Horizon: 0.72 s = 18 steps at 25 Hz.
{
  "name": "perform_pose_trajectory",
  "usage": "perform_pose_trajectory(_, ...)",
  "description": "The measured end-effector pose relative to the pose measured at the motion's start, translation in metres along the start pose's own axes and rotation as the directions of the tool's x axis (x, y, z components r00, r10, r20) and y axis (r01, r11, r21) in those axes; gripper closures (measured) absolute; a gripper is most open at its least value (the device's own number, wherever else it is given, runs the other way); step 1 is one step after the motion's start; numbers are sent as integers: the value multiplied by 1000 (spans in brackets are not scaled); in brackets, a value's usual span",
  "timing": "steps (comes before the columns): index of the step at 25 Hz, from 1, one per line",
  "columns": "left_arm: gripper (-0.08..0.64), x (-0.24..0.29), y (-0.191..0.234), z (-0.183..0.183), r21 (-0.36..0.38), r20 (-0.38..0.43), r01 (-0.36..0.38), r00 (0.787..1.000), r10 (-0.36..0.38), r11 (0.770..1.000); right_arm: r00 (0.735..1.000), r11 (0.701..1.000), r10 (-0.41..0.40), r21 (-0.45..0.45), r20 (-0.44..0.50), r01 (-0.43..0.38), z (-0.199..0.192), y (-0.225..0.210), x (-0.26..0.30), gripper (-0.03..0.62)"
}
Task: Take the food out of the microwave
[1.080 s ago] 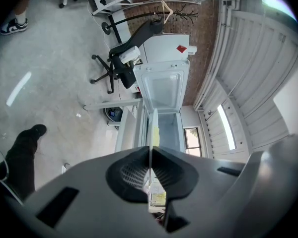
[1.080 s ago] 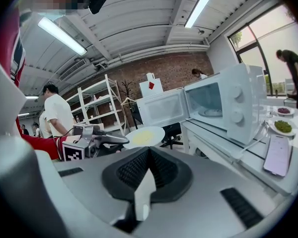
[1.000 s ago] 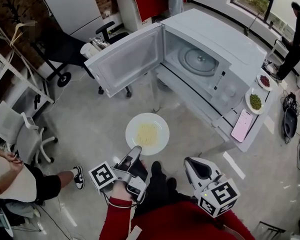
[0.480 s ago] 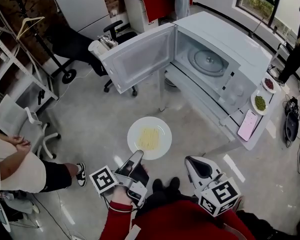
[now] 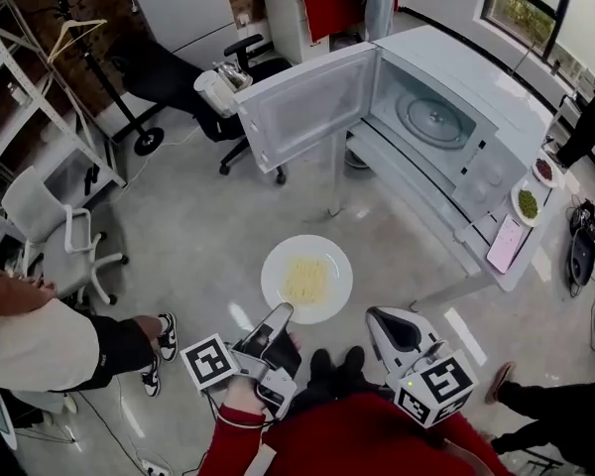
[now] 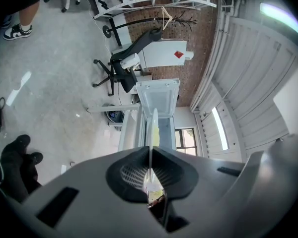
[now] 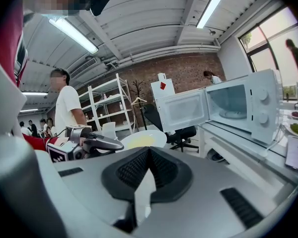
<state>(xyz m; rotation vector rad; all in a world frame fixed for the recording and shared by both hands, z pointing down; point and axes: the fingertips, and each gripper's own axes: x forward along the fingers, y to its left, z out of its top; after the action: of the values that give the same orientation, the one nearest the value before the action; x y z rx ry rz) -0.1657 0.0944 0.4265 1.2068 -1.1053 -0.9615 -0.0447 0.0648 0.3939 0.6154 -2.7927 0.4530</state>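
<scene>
A white plate [image 5: 306, 279] with yellow noodles hangs over the floor, well clear of the microwave. My left gripper [image 5: 279, 314] is shut on its near rim. In the left gripper view the plate [image 6: 153, 128] runs edge-on between the pads of the left gripper [image 6: 150, 151]. The white microwave [image 5: 446, 127] stands on the table with its door [image 5: 307, 107] swung wide and only the glass turntable [image 5: 434, 119] inside. My right gripper [image 5: 392, 329] is shut with nothing in it, to the right of the plate. The right gripper view shows the right gripper [image 7: 149, 150], the plate [image 7: 141, 140] and the microwave [image 7: 241, 103].
On the table's right end lie a pink phone [image 5: 505, 245], a dish of green food [image 5: 528, 204] and a dish of red food [image 5: 543, 170]. Office chairs [image 5: 55, 231] and a black chair [image 5: 253, 53] stand on the floor. A person [image 5: 40, 340] stands at the left.
The microwave has slid toward the upper right of the head view as I draw back from it. The plate stays gripped by the left gripper. The right gripper keeps its place.
</scene>
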Motion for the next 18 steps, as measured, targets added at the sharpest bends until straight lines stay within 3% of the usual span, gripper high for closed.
perform_pose_trajectory(18,540,-16,-3,-11,-43,-14,20,1000,-20,999,1000,997,-7,-72,23,8,8,15,0,583)
